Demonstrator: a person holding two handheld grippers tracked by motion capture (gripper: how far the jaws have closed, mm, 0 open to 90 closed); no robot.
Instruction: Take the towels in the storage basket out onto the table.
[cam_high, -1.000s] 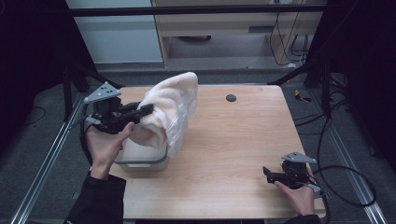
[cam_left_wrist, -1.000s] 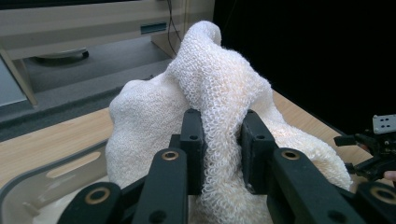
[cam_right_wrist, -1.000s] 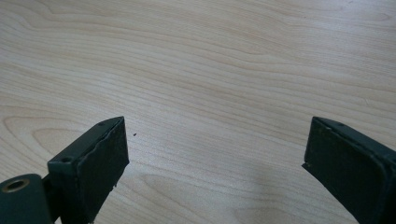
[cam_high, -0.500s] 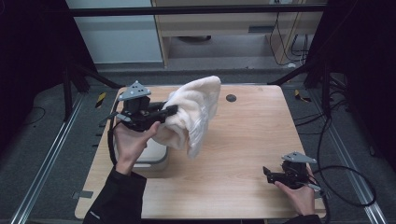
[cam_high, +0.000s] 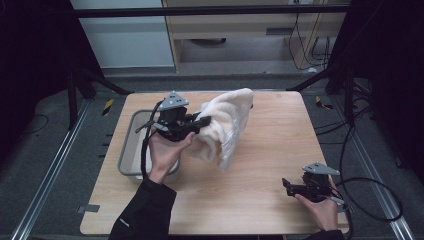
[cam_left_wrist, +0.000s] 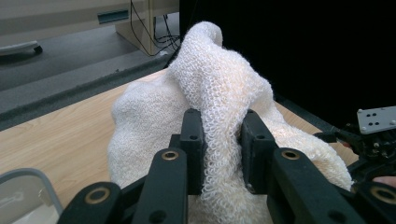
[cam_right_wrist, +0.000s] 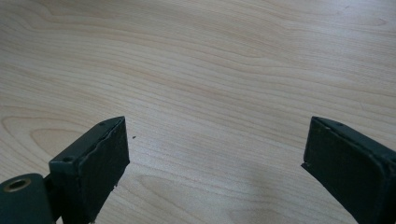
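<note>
A cream knitted cloth (cam_high: 225, 125) hangs bunched over the middle of the wooden table (cam_high: 270, 150), lifted off the surface. My left gripper (cam_high: 202, 121) is shut on a fold of it. In the left gripper view the cloth (cam_left_wrist: 219, 93) rises in a ridge squeezed between the two black jaws, and my left gripper (cam_left_wrist: 220, 135) points toward the table's right side. My right gripper (cam_high: 287, 184) rests near the front right corner, held by a hand. In the right gripper view my right gripper (cam_right_wrist: 215, 154) is open over bare wood, nothing between its jaws.
A grey plastic tub (cam_high: 129, 145) stands at the table's left, just behind the left hand; its rim (cam_left_wrist: 28, 175) shows in the left gripper view. A wooden cabinet (cam_high: 240, 30) and cables lie beyond the far edge. Metal rails run along both sides of the table.
The left hand carried the cloth rightward, from above the tub toward the table's middle, and a little lower. The right gripper kept still.
</note>
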